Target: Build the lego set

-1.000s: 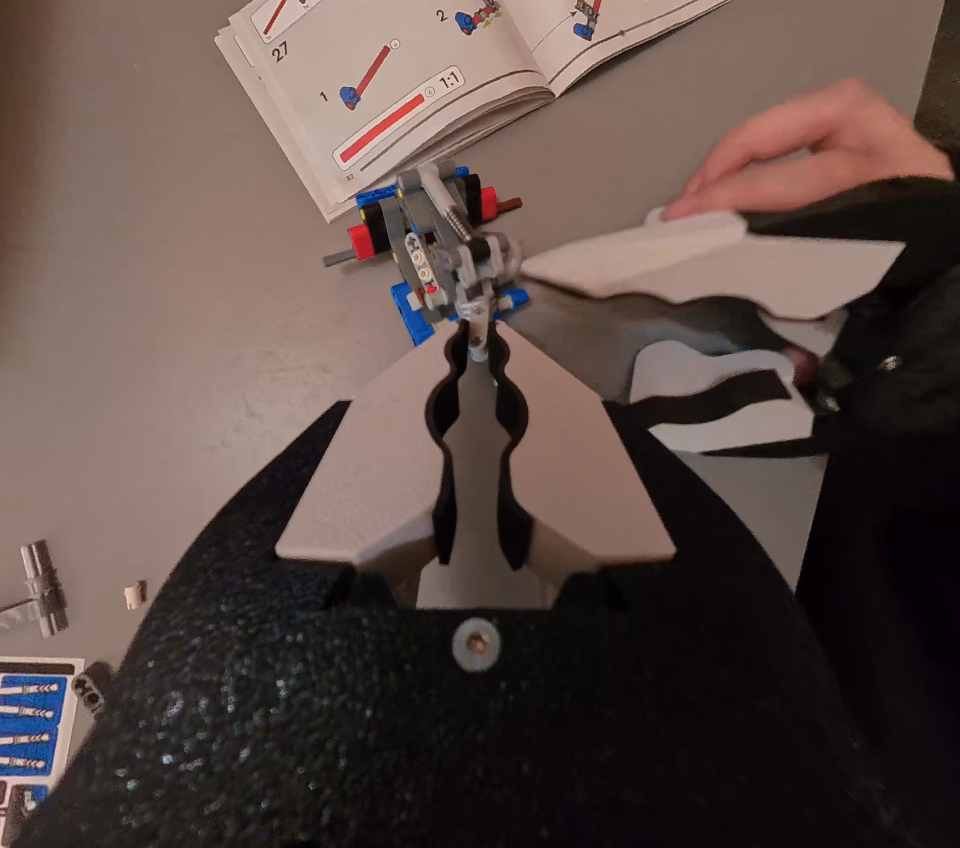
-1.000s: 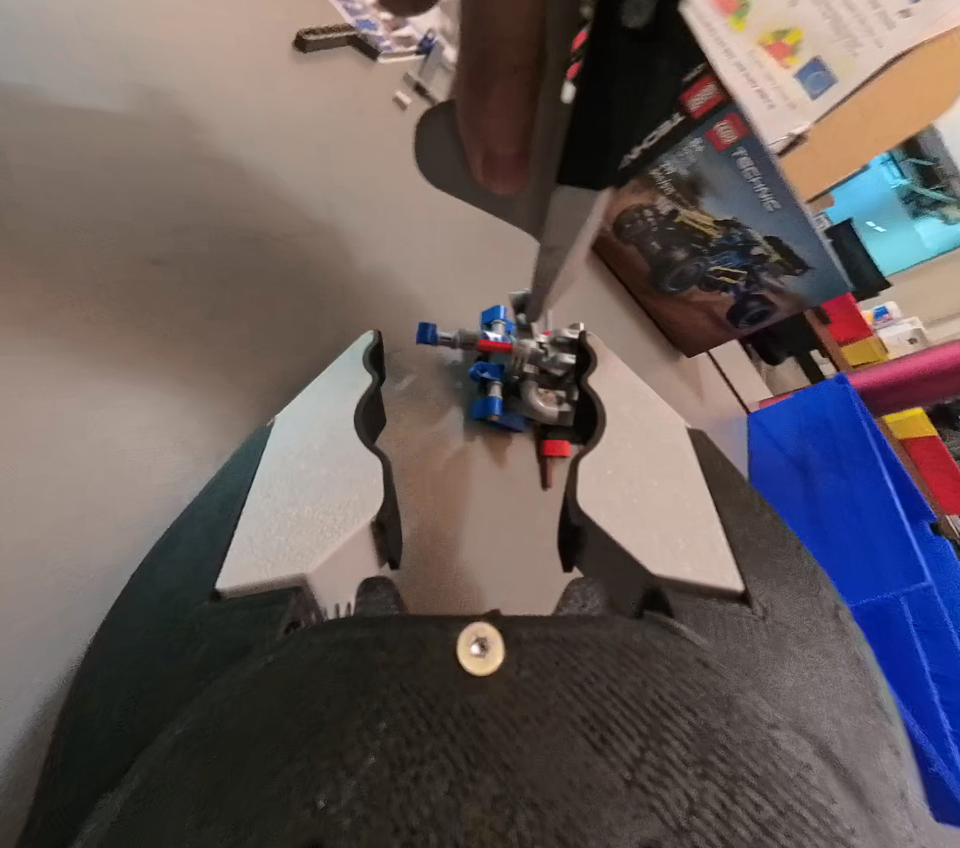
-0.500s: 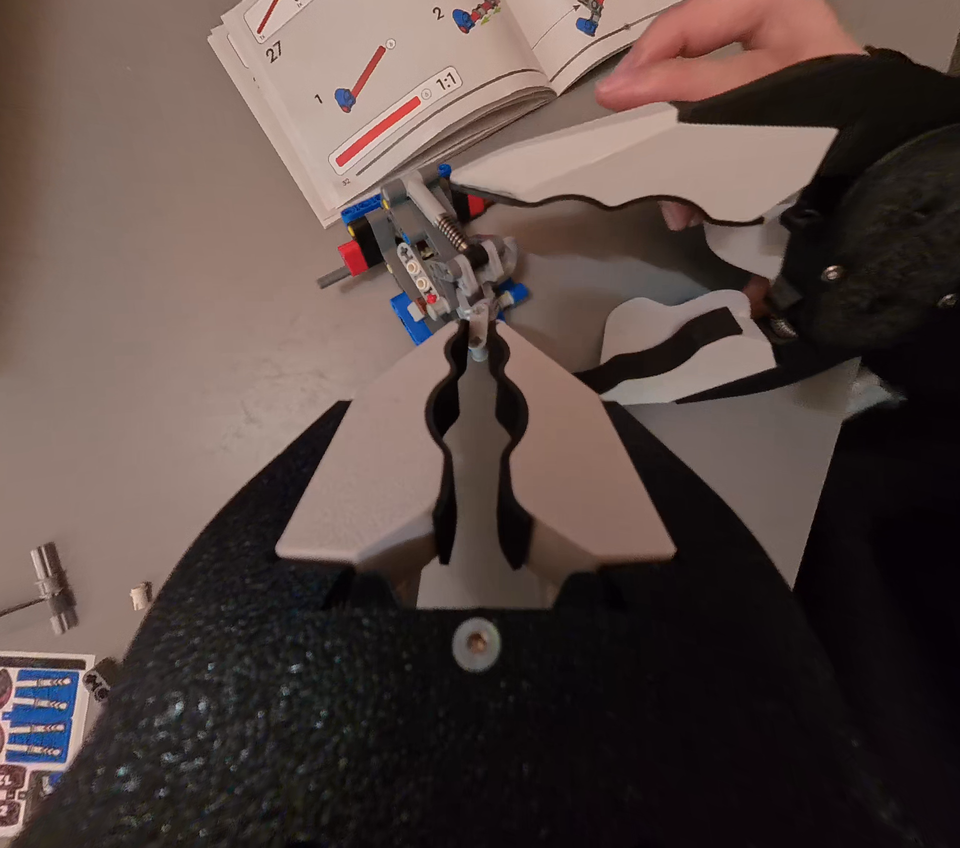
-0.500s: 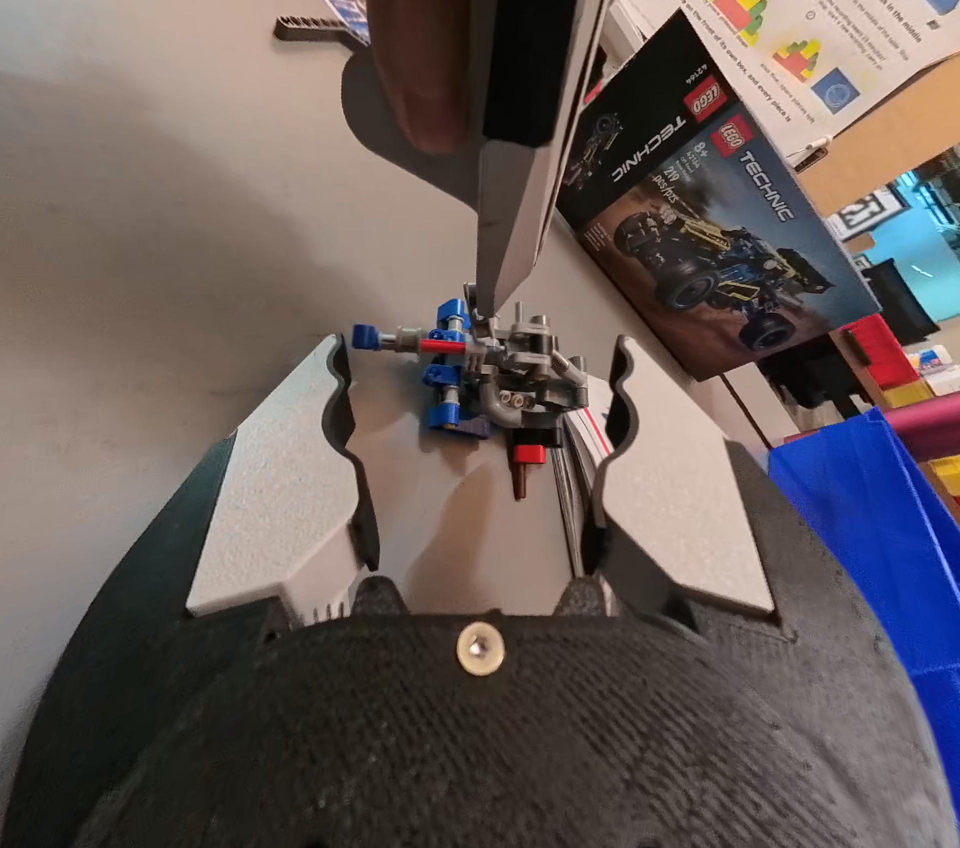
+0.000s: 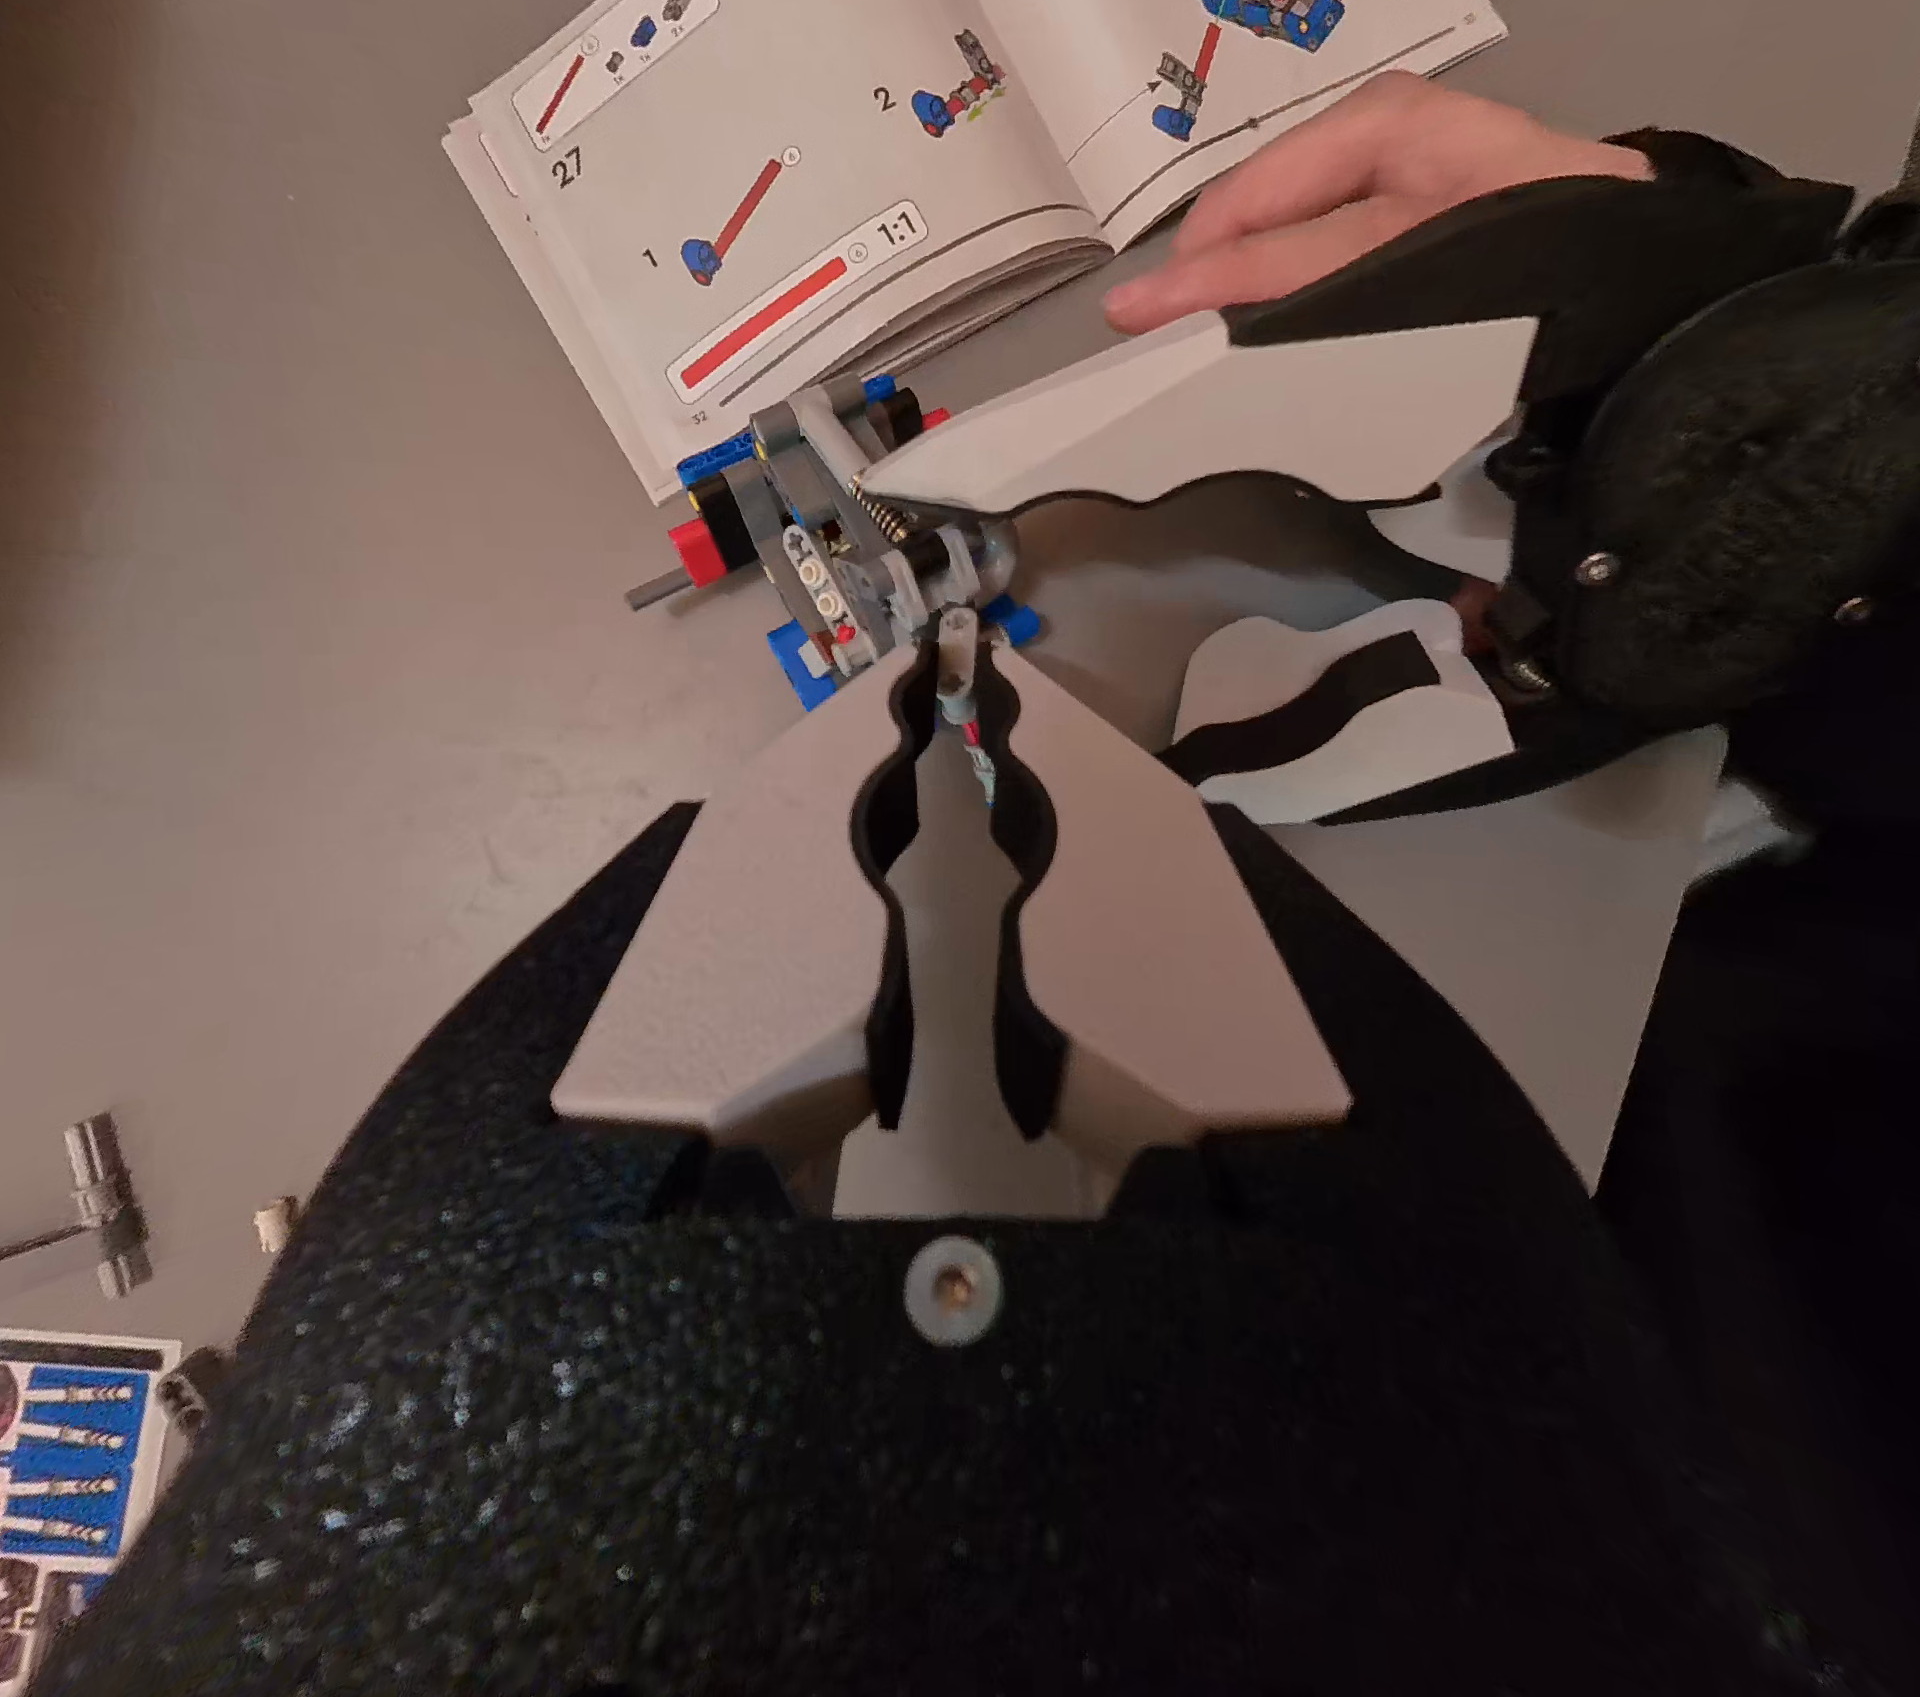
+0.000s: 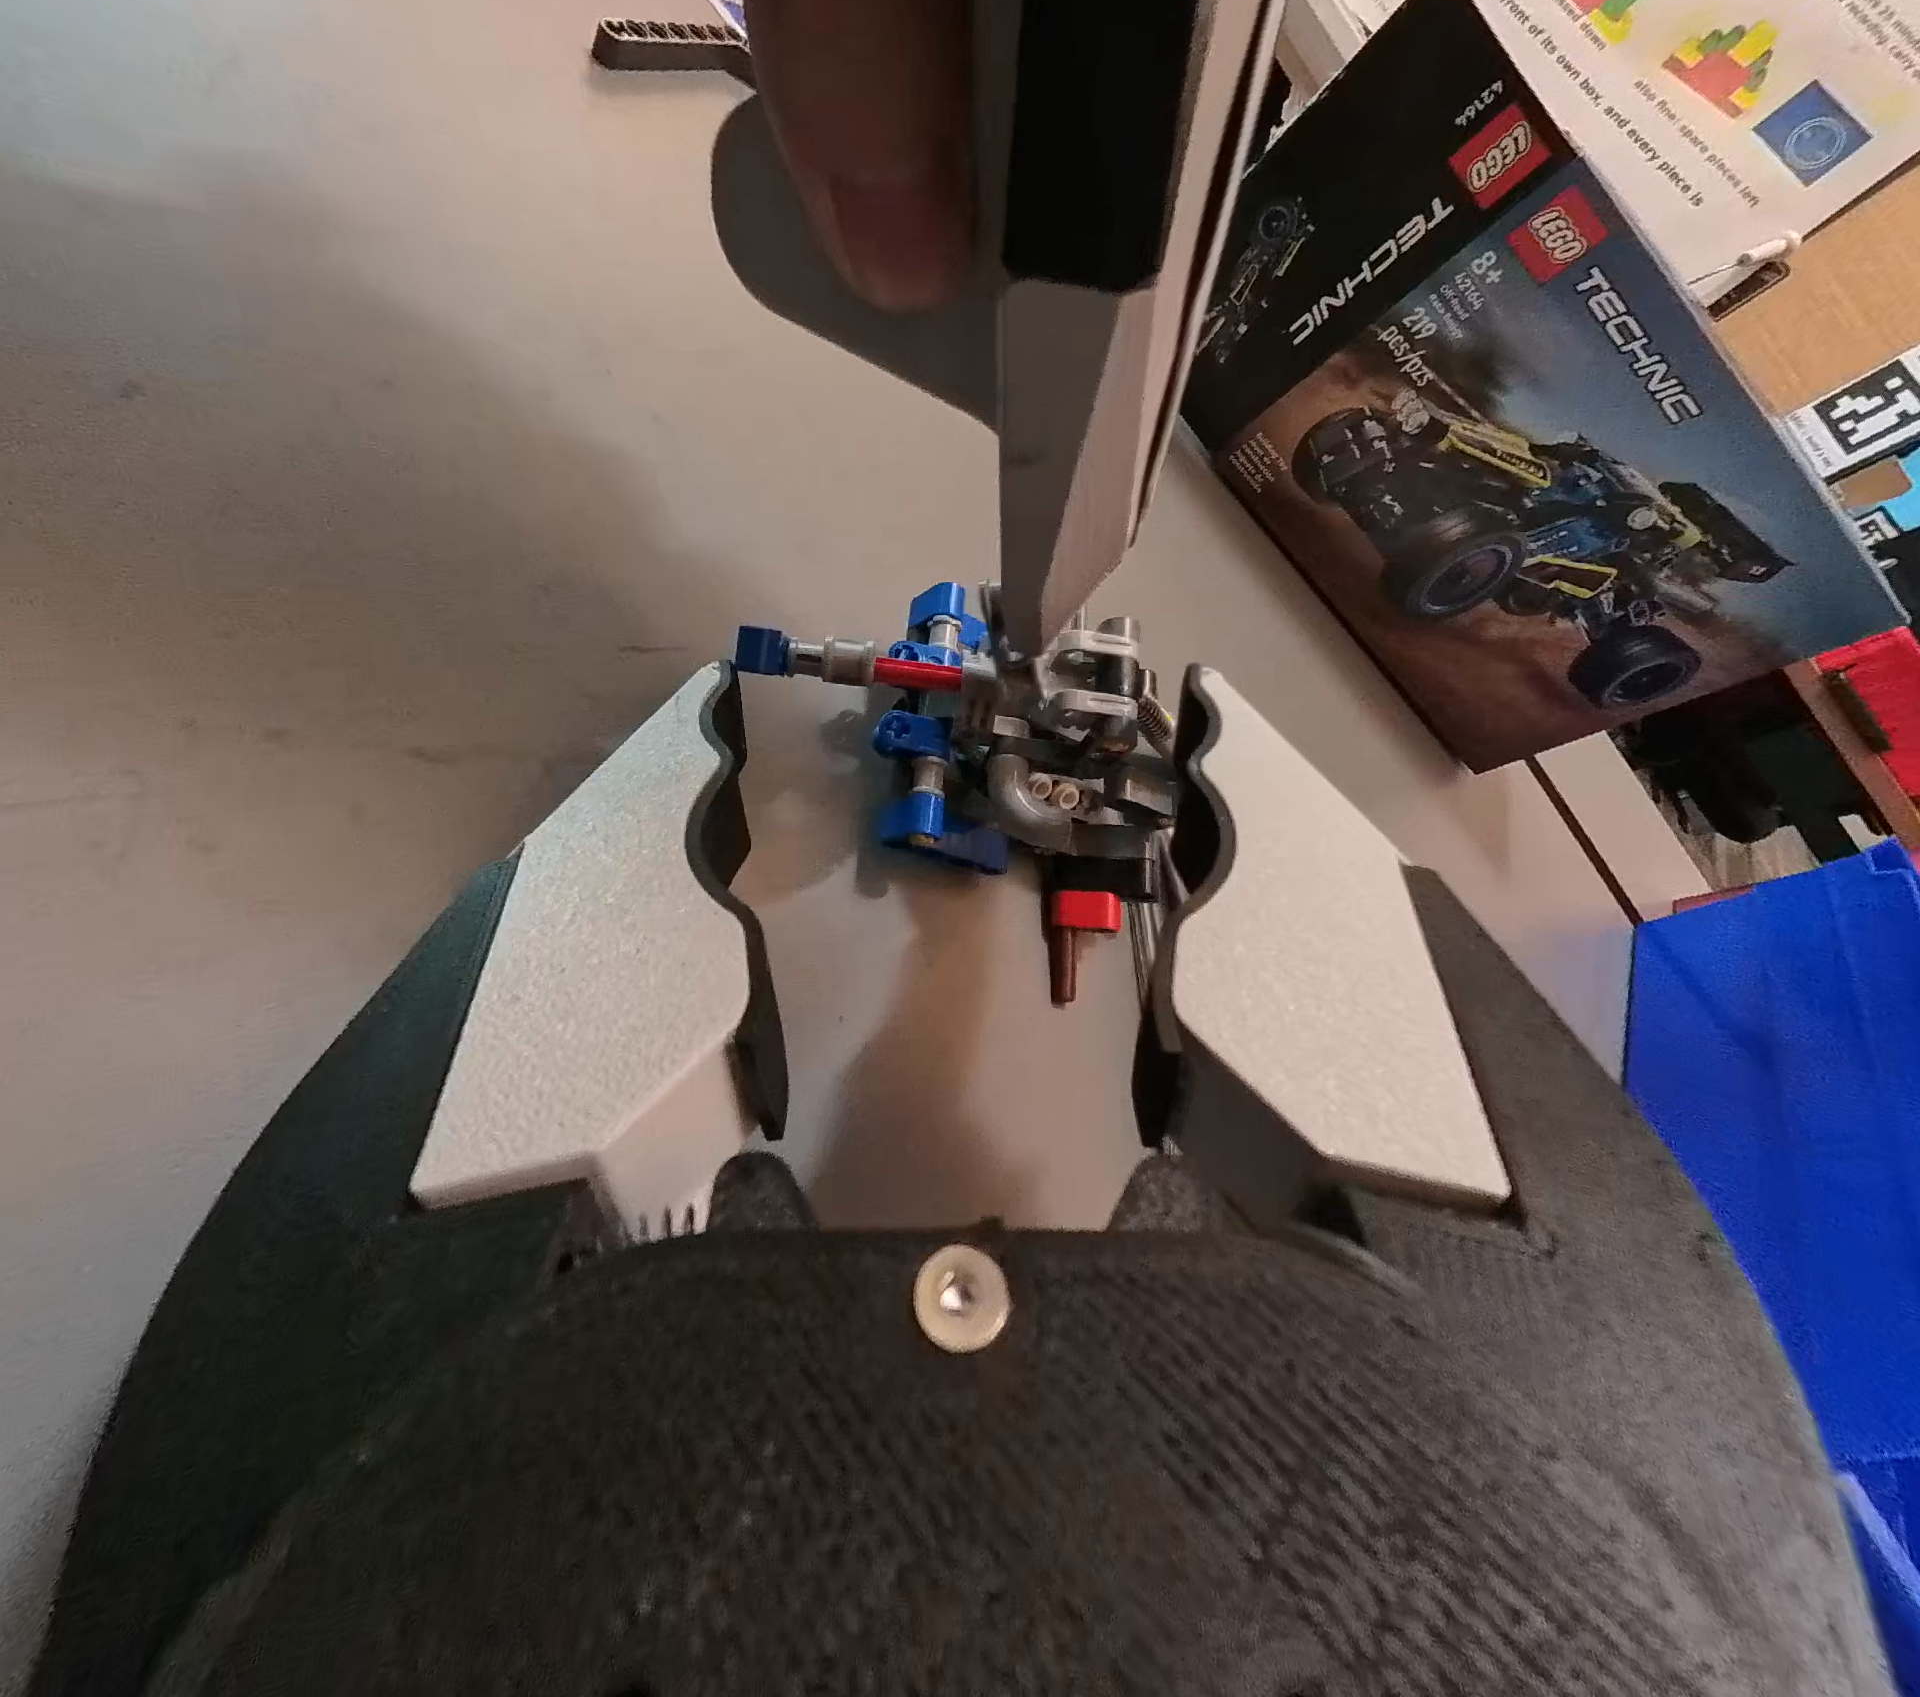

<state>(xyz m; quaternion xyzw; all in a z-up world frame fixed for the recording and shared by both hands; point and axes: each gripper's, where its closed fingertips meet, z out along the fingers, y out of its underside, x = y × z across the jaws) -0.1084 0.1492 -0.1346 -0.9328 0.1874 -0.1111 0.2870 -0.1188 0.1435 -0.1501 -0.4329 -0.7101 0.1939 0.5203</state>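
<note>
- Left gripper (image 5: 954, 679): grey fingers nearly pressed together, pinching a thin light-grey link with a red-tipped pin (image 5: 958, 660) that sticks out of the small grey, blue, black and red brick-built assembly (image 5: 831, 546).
- Same pinch seen from the right wrist view: narrow closed fingertips (image 6: 1049, 598) come down onto the top of the assembly (image 6: 1029, 743), person's thumb (image 6: 862, 89) alongside the gripper body.
- Right gripper (image 6: 961, 691): spread wide, assembly between the fingers, sitting on the grey table (image 6: 312, 504).
- Right-hand finger just beside or touching the coil-spring side of the assembly, contact not resolvable; left-hand finger tip just beside the blue end piece on the grey-and-red axle (image 6: 764, 648), clear gap to the main body.
- From the left wrist view: upper finger of right gripper (image 5: 1039, 442) lies over the spring and top of the assembly, lower finger (image 5: 1330, 712) well apart on the table side; person's hand (image 5: 1351, 213) on top of that gripper.
- Open white instruction booklet (image 5: 831, 120) just behind the assembly.
- Loose grey axle connector (image 5: 99, 1200), small beige pin (image 5: 272, 1223), blue sticker sheet (image 5: 62, 1481) at lower left.
- Black beam (image 6: 670, 45) farther off on the table.
- Toy car box (image 6: 1507, 421) standing to the right, blue plastic bin (image 6: 1766, 1128) beside it.
</note>
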